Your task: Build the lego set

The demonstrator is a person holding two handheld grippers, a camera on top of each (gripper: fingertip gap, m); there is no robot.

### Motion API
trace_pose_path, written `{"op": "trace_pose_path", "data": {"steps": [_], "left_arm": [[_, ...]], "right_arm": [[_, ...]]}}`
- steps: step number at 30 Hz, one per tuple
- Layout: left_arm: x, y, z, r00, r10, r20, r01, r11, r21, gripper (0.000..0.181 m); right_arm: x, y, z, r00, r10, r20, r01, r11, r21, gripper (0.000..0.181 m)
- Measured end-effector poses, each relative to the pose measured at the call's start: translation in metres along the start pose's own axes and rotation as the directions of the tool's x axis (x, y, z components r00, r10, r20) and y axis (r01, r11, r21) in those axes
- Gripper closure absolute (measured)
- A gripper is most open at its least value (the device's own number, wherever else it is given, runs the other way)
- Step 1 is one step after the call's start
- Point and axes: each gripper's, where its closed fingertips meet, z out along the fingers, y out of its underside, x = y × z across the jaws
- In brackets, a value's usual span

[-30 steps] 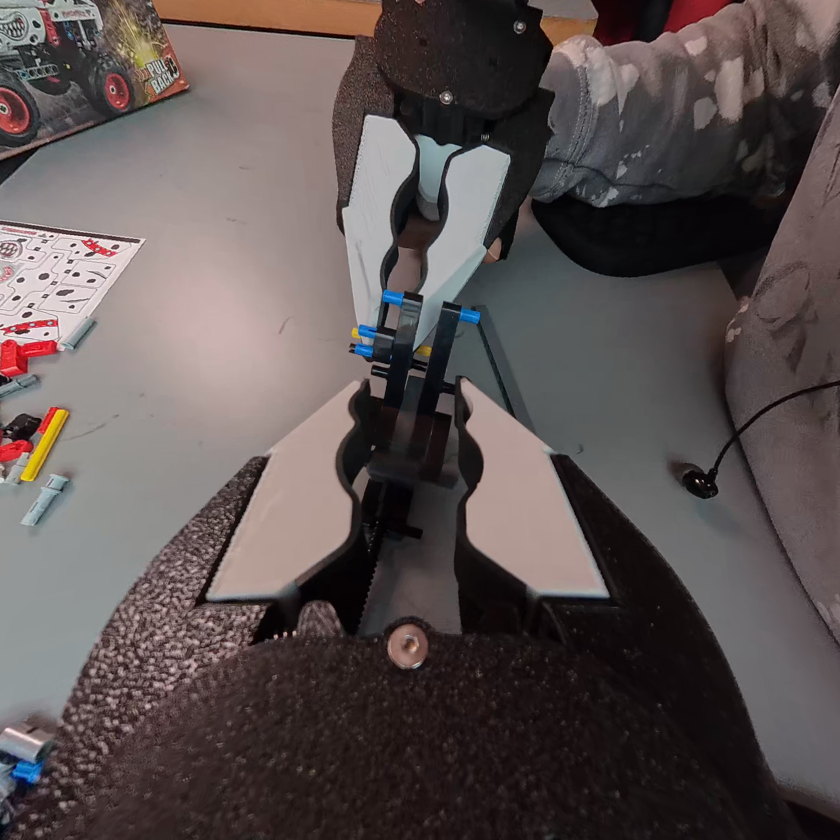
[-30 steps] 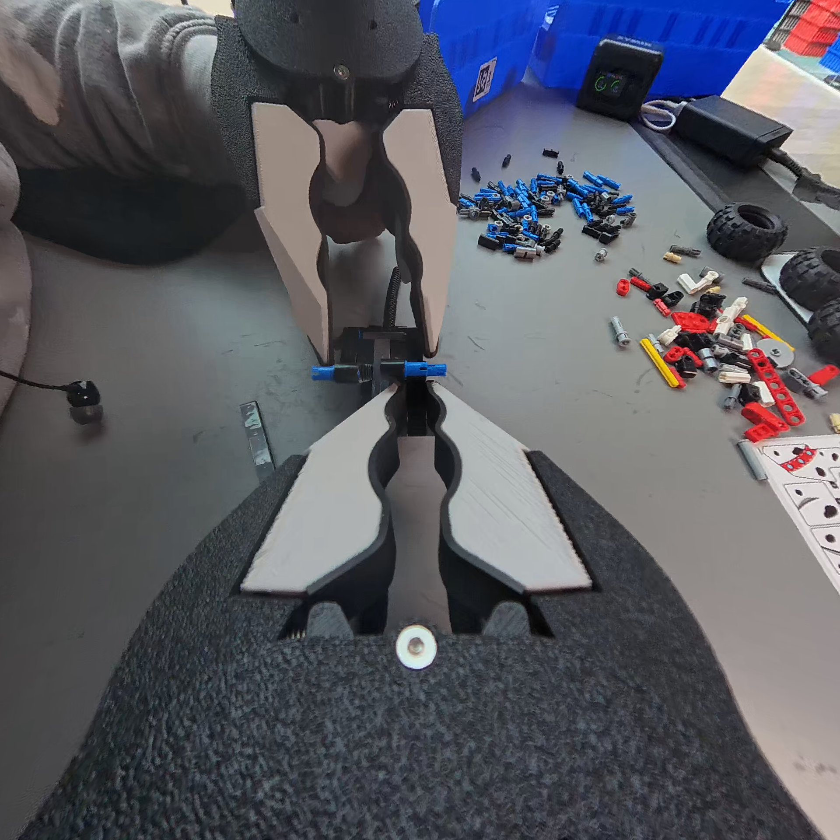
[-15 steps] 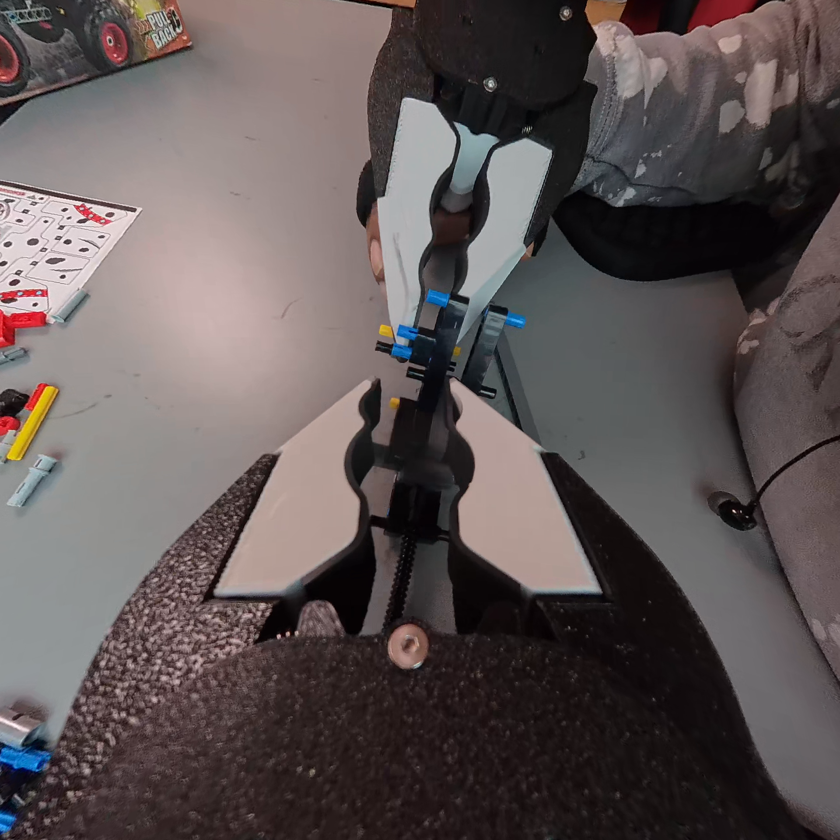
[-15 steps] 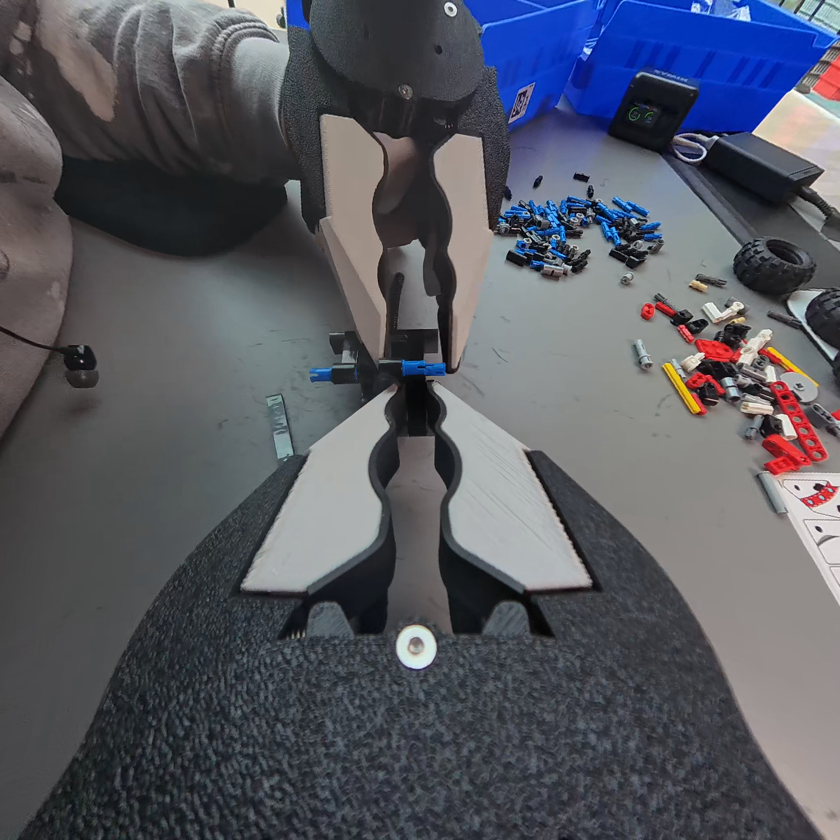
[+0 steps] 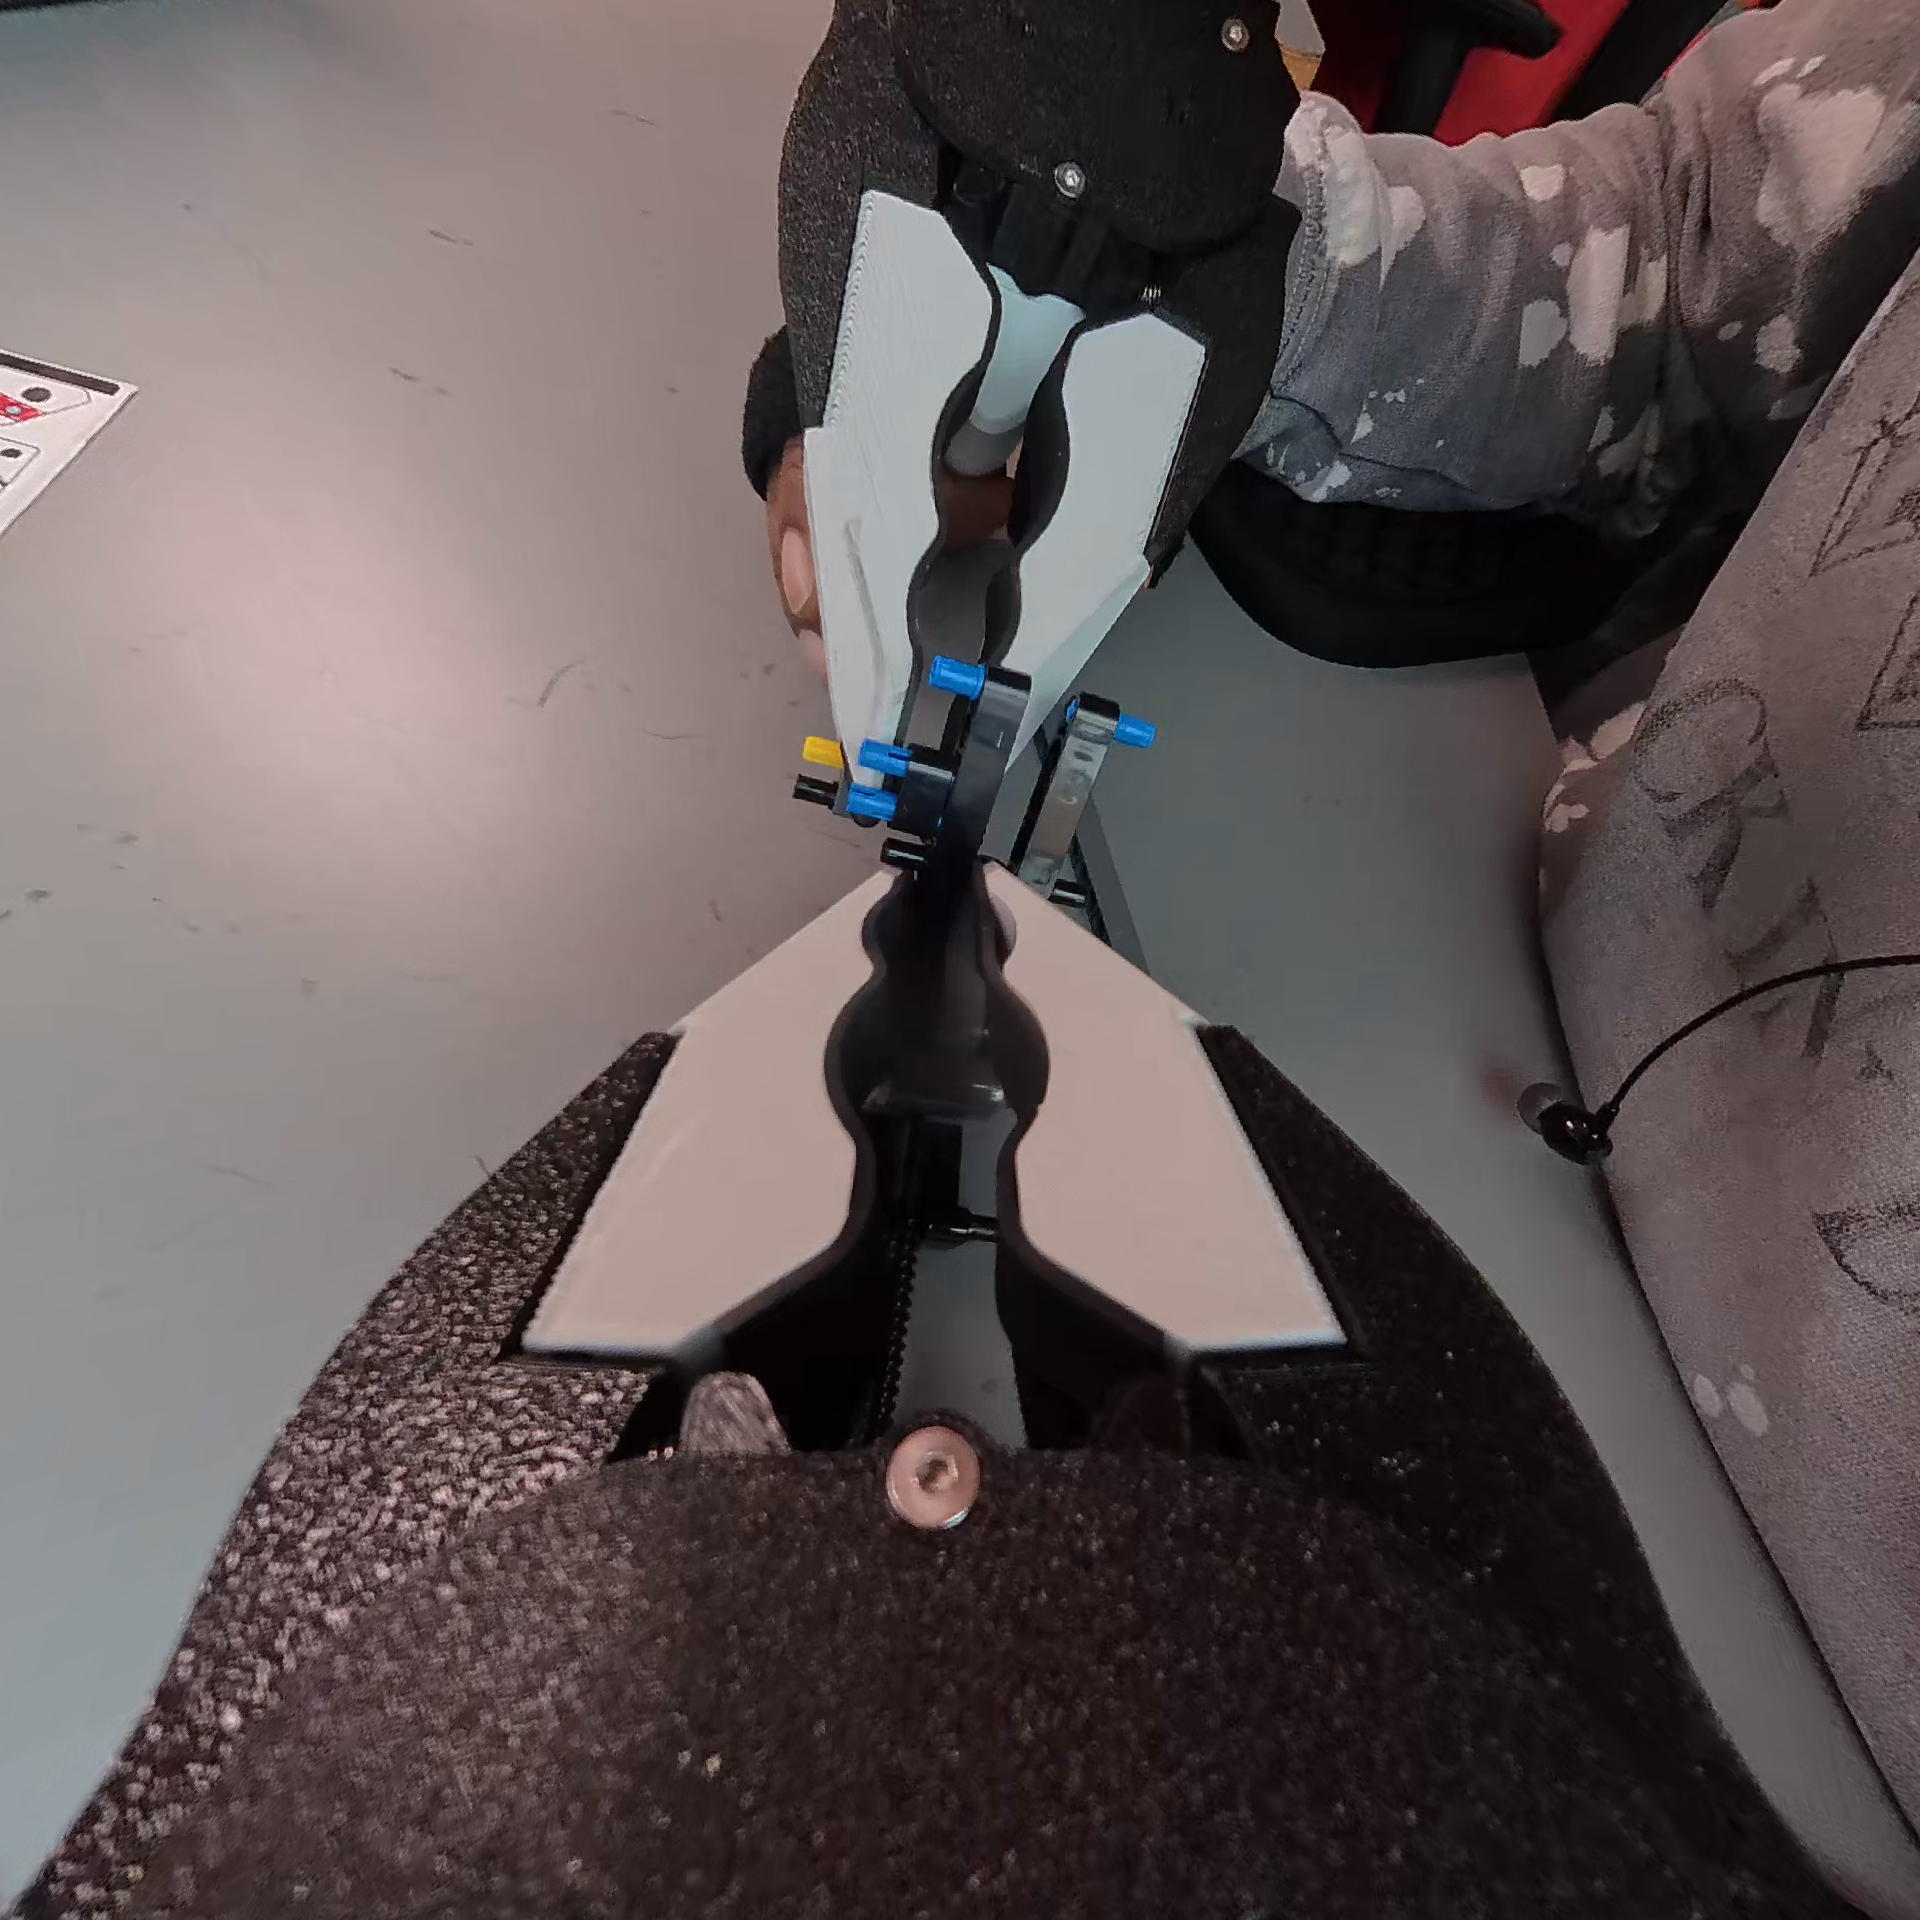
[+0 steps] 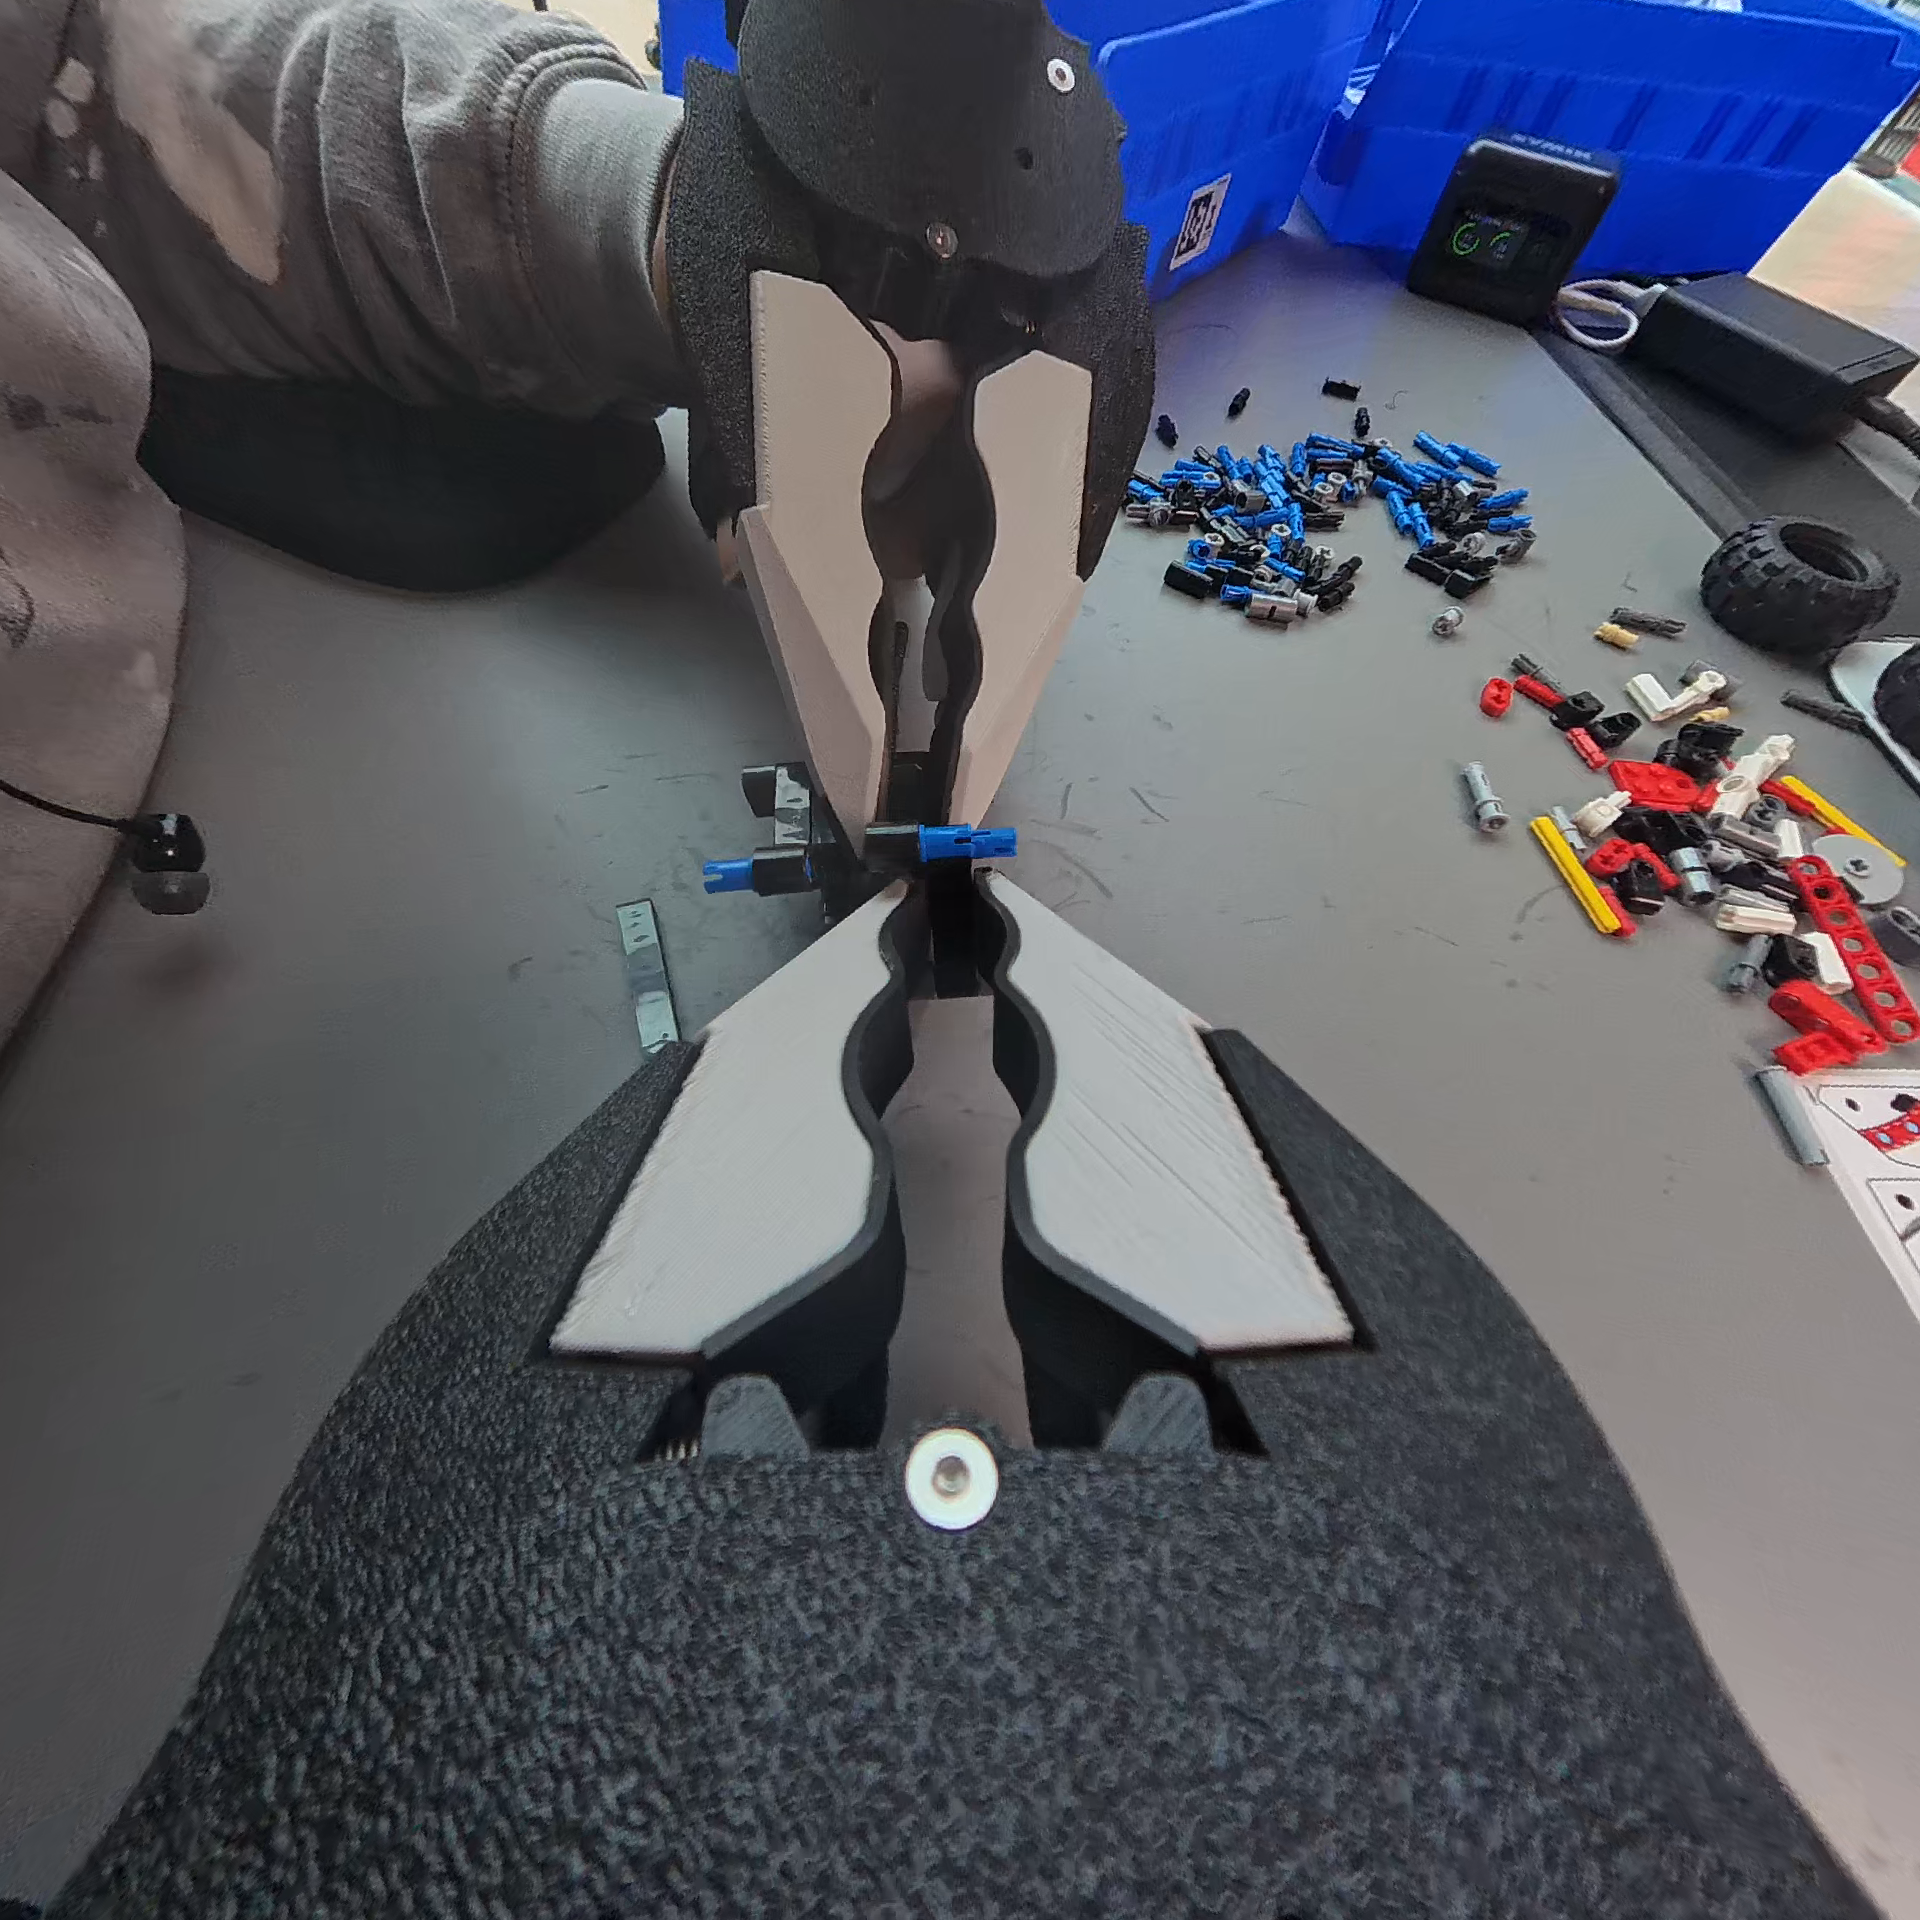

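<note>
A grey table (image 6: 1299, 935) fills both views, scuffed and bare beneath the jaws. Beyond the right gripper (image 6: 940, 883), blue bins (image 6: 1558, 114) line the far edge. Right of its jaws lie black tyres (image 6: 1797, 587), a heap of blue and black pins (image 6: 1330, 520) and mixed red, white and black pieces (image 6: 1714, 831). Both grippers clamp the black lego assembly (image 5: 951, 790) from opposite ends: the left gripper (image 5: 940, 883) is closed on its lower beam, the right on its blue-pinned end.
</note>
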Motion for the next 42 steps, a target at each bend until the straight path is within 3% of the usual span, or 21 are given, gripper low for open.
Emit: {"op": "trace_pose_path", "data": {"steps": [9, 18, 21, 30, 34, 42], "left_arm": [[0.0009, 0.0052, 0.0004, 0.993, 0.115, 0.01, -0.115, 0.993, -0.011, 0.173], [-0.0009, 0.0072, -0.0015, 0.987, 0.158, 0.009, -0.158, 0.987, -0.01, 0.174], [-0.0015, 0.0076, -0.002, 0.986, 0.165, 0.01, -0.165, 0.986, -0.01, 0.174], [0.0018, 0.0102, -0.005, 0.983, 0.186, -0.015, -0.186, 0.983, -0.011, 0.174], [0.003, 0.0075, -0.0028, 0.988, 0.156, -0.016, -0.155, 0.988, 0.008, 0.173], [0.0026, 0.0045, -0.0008, 0.996, 0.087, 0.006, -0.087, 0.996, 0.008, 0.167]], "right_arm": [[-0.0026, 0.0035, 0.0028, 0.994, 0.095, 0.046, -0.094, 0.995, -0.03, 0.174], [-0.0016, 0.0057, 0.0055, 0.921, 0.374, 0.113, -0.37, 0.927, -0.056, 0.174], [-0.0008, 0.0058, 0.0062, 0.907, 0.405, 0.115, -0.401, 0.914, -0.055, 0.174], [-0.0038, 0.004, 0.009, 0.949, 0.302, 0.093, -0.297, 0.953, -0.057, 0.174], [-0.0051, 0.0015, 0.0052, 0.984, 0.162, 0.073, -0.16, 0.987, -0.033, 0.174], [-0.0025, -0.0023, 0.002, 0.998, 0.061, 0.018, -0.061, 0.998, -0.004, 0.17]]}}
